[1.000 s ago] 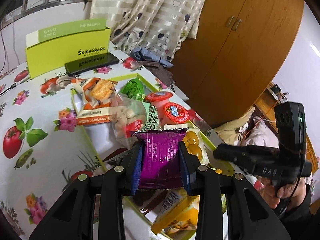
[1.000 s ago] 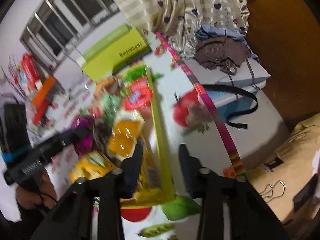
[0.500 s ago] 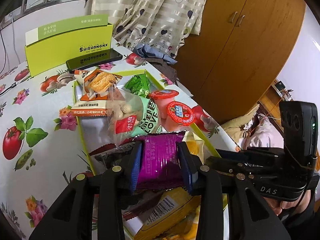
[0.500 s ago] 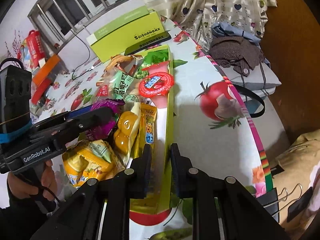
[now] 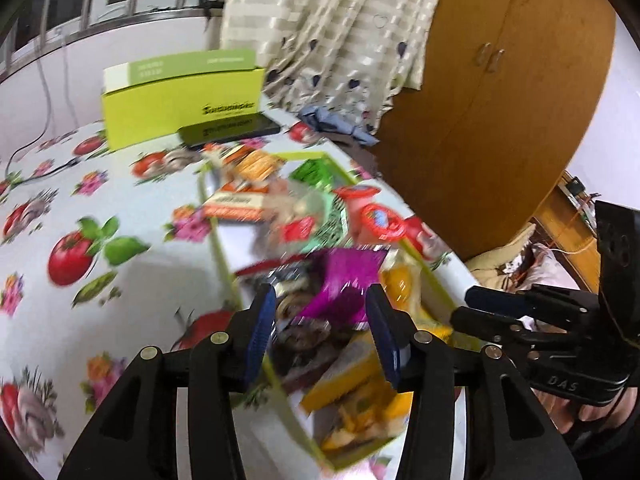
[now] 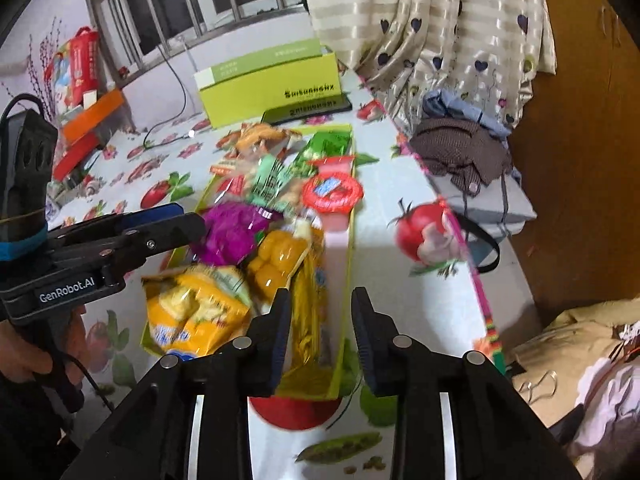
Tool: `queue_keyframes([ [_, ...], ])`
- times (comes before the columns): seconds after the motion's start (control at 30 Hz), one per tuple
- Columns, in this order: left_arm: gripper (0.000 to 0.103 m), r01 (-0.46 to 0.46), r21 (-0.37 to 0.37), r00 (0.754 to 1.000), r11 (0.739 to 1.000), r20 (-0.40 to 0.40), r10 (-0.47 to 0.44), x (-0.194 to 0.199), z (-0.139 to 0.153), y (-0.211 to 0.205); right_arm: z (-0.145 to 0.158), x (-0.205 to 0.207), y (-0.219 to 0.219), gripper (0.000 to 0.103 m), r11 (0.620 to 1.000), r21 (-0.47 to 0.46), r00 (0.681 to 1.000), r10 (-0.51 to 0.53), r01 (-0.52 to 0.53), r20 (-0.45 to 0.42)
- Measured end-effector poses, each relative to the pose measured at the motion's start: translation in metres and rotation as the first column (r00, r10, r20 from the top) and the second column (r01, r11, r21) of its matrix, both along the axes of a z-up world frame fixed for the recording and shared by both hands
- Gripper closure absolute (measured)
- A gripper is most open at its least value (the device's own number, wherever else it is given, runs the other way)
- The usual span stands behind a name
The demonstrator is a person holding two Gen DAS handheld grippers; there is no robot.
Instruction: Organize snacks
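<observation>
A long yellow-green tray (image 6: pixel 347 248) on the flowered tablecloth holds several snacks. A purple packet (image 5: pixel 344 280) lies in it among them; it also shows in the right wrist view (image 6: pixel 232 230). My left gripper (image 5: pixel 320 332) is open and empty, just behind and above the purple packet. My right gripper (image 6: pixel 320 332) is open and empty, above the tray's near right wall. Near it lie a yellow snack bag (image 6: pixel 192 312), a cup of yellow fruit (image 6: pixel 276 260) and a red-lidded cup (image 6: pixel 332 194).
A green box (image 6: pixel 272 84) with a black phone (image 6: pixel 308 110) in front stands beyond the tray. Folded clothes (image 6: pixel 460 148) lie on a stool right of the table's edge. A wooden wardrobe (image 5: pixel 500 100) stands at the right. Red and orange items (image 6: pixel 80 80) sit far left.
My left gripper has opened and let go of the purple packet, which now lies in the tray, and has drawn back. My right gripper has opened wider.
</observation>
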State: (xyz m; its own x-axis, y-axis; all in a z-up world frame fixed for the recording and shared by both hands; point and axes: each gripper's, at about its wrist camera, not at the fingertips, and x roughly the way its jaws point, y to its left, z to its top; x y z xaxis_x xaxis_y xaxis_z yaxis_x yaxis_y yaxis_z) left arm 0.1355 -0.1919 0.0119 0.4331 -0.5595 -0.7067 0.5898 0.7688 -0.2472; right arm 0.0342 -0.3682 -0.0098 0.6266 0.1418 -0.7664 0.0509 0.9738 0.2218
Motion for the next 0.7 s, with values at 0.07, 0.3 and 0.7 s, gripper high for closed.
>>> queue_keyframes([
  [0.07, 0.055, -0.021, 0.002, 1.000, 1.000, 0.003, 0.021, -0.007, -0.001, 0.010, 0.000, -0.005, 0.006, 0.074, 1.000, 0.001, 1.000, 0.009, -0.009, -0.004],
  [0.3, 0.055, -0.083, -0.004, 0.996, 0.997, 0.010, 0.083, -0.033, -0.002, 0.033, -0.001, -0.019, 0.030, 0.072, 0.998, -0.034, 0.999, 0.054, -0.054, -0.003],
  [0.7, 0.055, -0.134, -0.019, 0.991, 0.991, -0.013, 0.134, -0.073, -0.003, 0.060, 0.008, -0.044, 0.059, 0.072, 0.995, -0.073, 0.997, 0.065, -0.062, 0.032],
])
